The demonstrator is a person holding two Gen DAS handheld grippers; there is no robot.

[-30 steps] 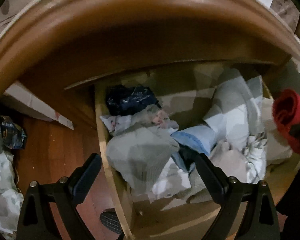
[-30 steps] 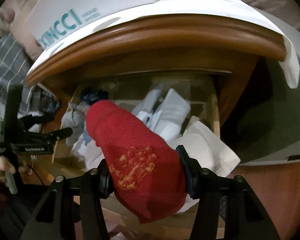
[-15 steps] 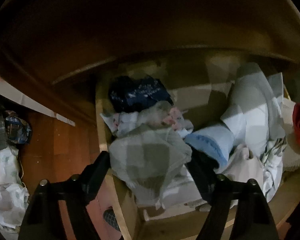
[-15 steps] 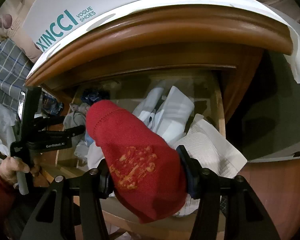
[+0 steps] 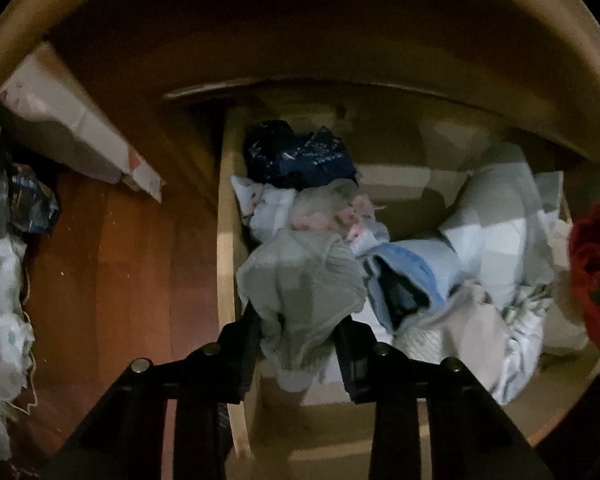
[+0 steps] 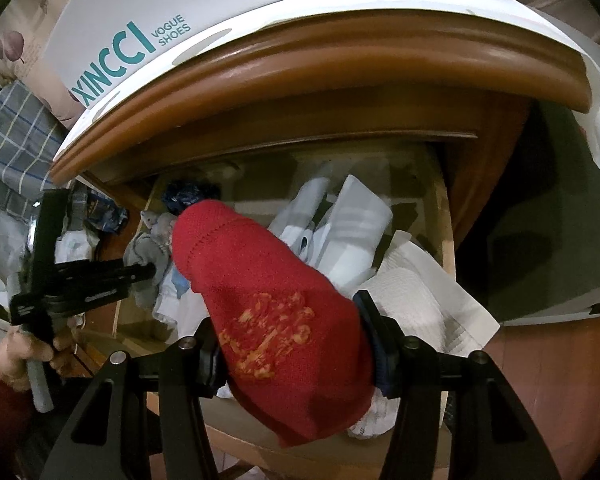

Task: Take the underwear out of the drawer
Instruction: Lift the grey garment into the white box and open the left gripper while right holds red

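Drawer [image 5: 226, 240]: open under the brown top; full of mixed cloth.
Grey garment [image 5: 304, 288]: at the drawer's left side, bunched; lower part between the jaws of the left gripper [image 5: 296, 344]; probably the underwear wanted.
Left gripper: jaws have just been closing, the grey garment between them; both pads now press the cloth, so a grip is on. In the right wrist view it reaches in from the left, held by a hand [image 6: 24, 354].
Right gripper [image 6: 292, 344]: clamped on a red garment [image 6: 268, 312], held above the drawer front.
Other contents: dark blue piece [image 5: 296, 156] at the back; white floral piece [image 5: 296, 208] in front of it; light blue piece [image 5: 412, 268] and white folded cloth [image 5: 496, 232] to the right.
On top: shoe box [image 6: 112, 28].
Progress: red garment looks already lifted; grey garment gripped but not yet raised; the rest lies in the drawer.
Left to do: lift the grey garment clear, set both aside.
Change from earlier frame: left jaws stood wide, straddling the drawer's left wall, with the grey garment lying free between them; now they pinch it. Left view is closer in and darker. Right side is unchanged.
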